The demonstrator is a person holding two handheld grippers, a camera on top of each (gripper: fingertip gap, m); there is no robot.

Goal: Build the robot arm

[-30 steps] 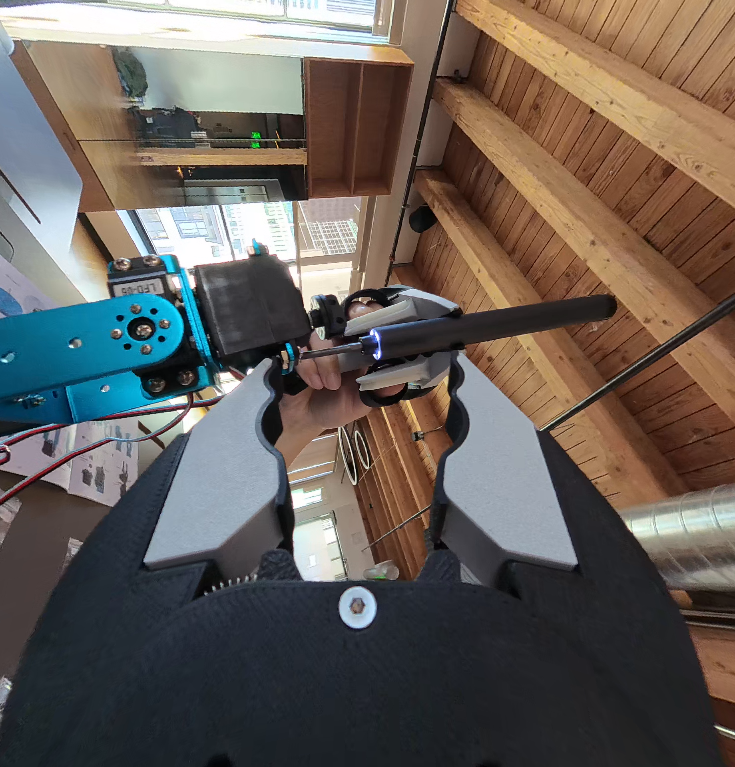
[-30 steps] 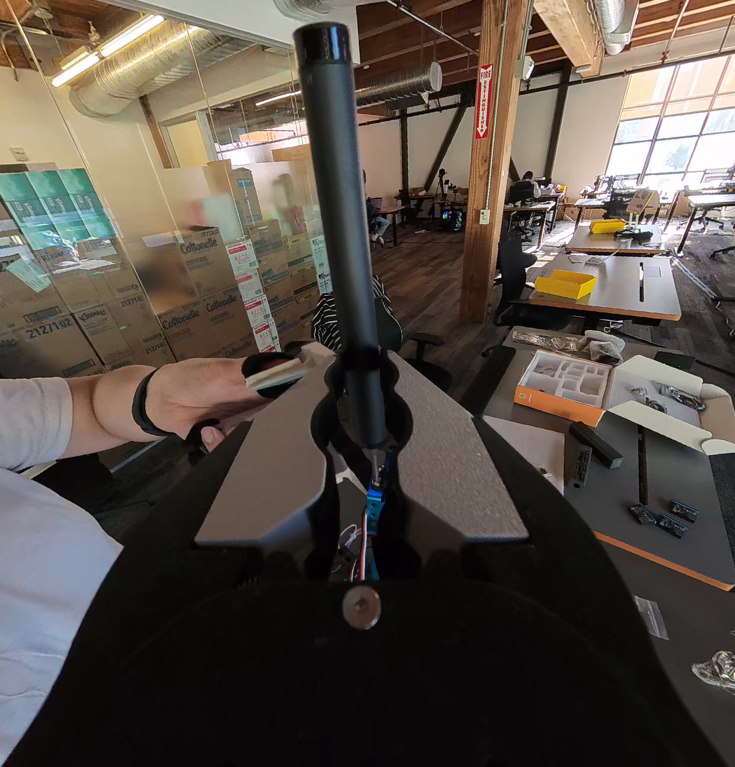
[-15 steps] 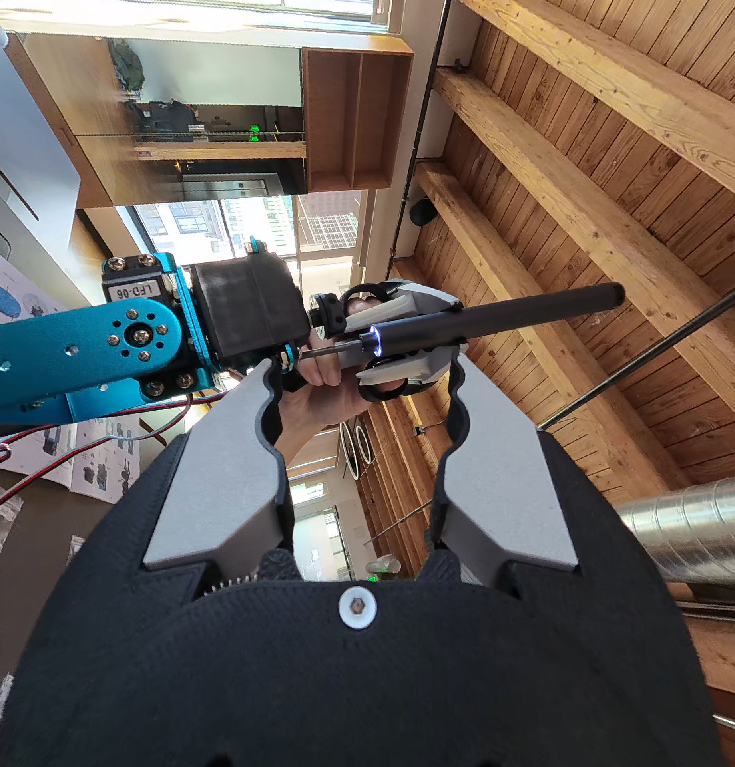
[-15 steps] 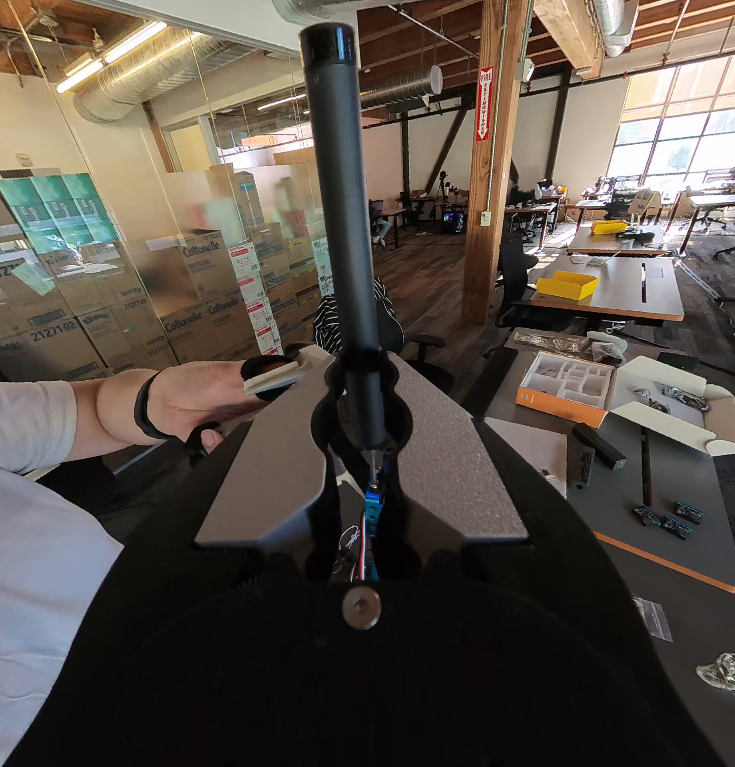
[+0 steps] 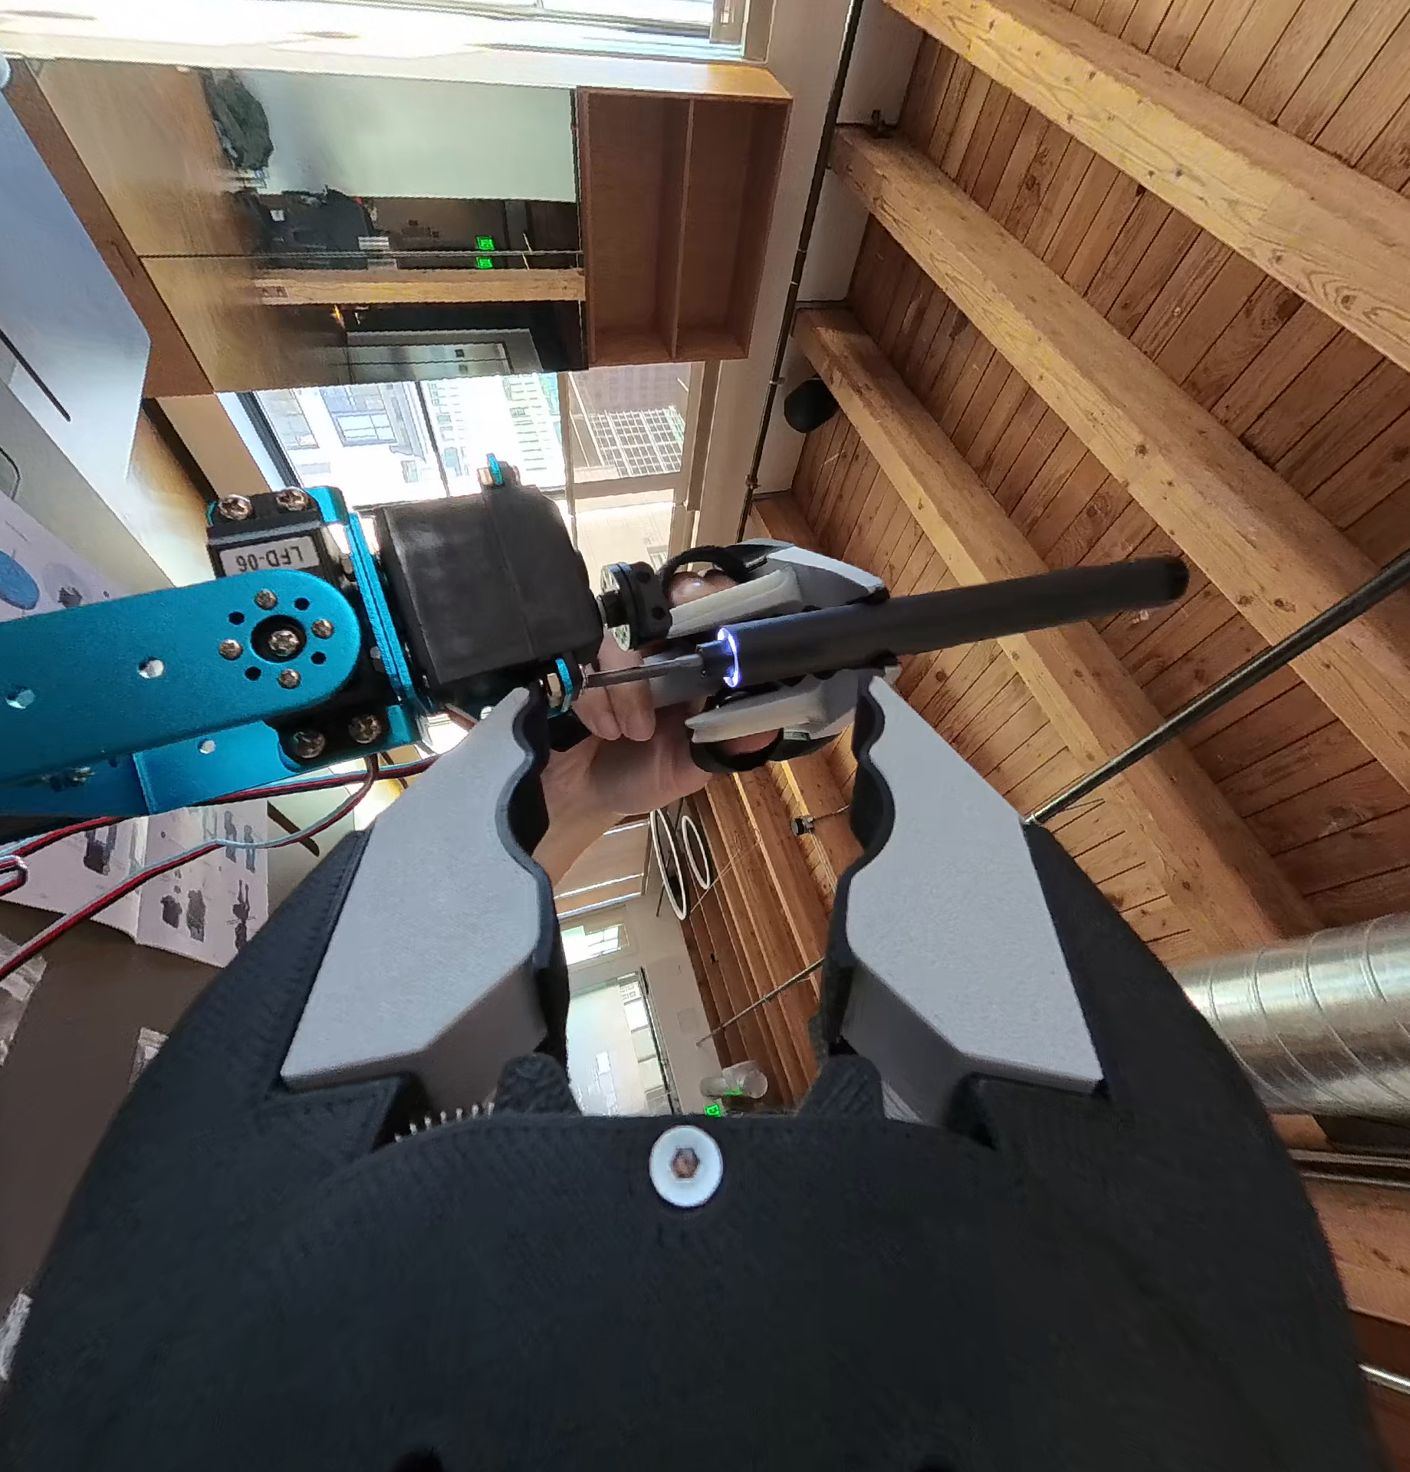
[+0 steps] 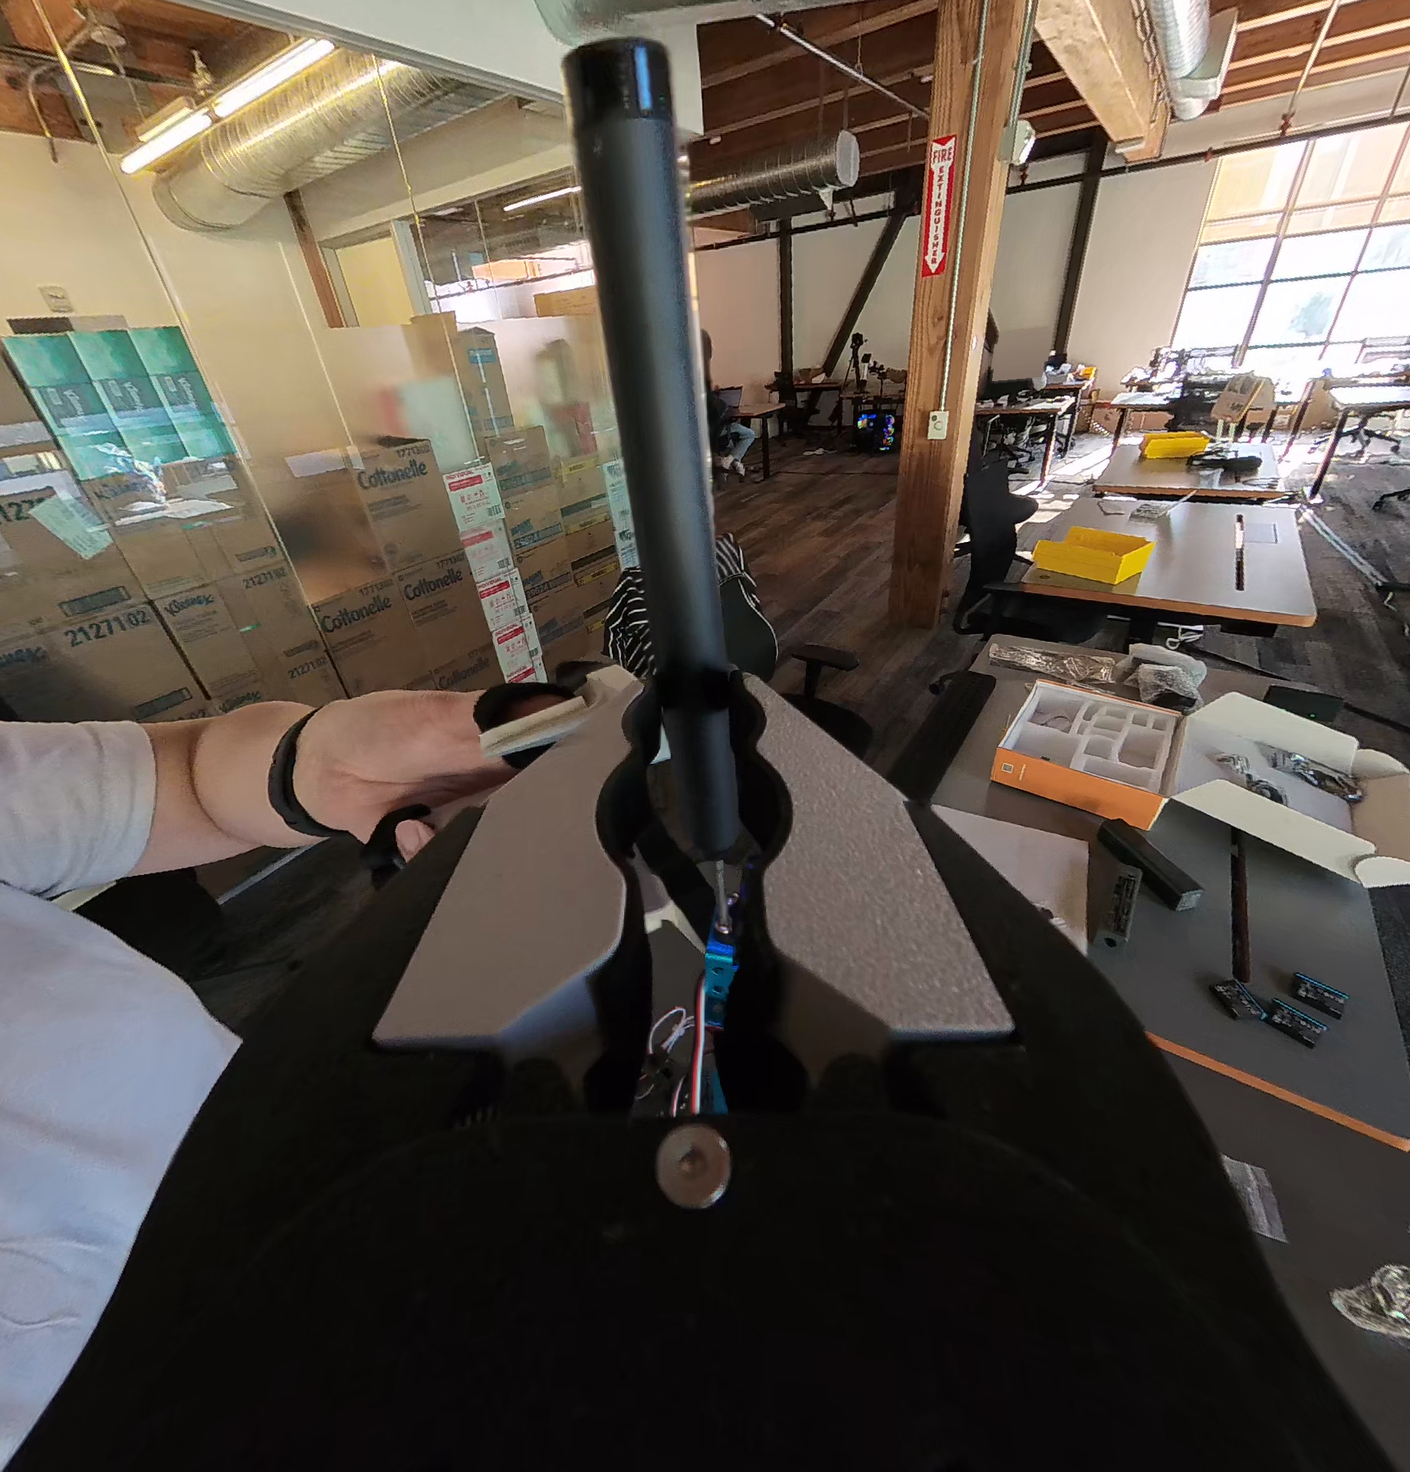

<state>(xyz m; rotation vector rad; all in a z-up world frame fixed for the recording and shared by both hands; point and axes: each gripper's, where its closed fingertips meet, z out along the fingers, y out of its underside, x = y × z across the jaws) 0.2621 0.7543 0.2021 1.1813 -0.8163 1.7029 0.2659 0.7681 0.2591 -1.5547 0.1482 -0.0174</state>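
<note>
A grey table (image 6: 1259, 940) with an orange edge carries an open orange box (image 6: 1084, 753) and small black parts in a large room with a wooden post (image 6: 944, 319) and stacked cartons (image 6: 207, 605). The right gripper (image 6: 705, 721) is clamped on a black electric screwdriver (image 6: 658, 446). Only the left wrist view shows its lit tip meeting the blue metal bracket (image 5: 160, 677) and black motor (image 5: 478, 589), with the left gripper (image 5: 697, 717) spread apart, its left finger close against the bracket though contact is unclear; here the bracket's far end is cut off, and the screw itself is too small to make out.
</note>
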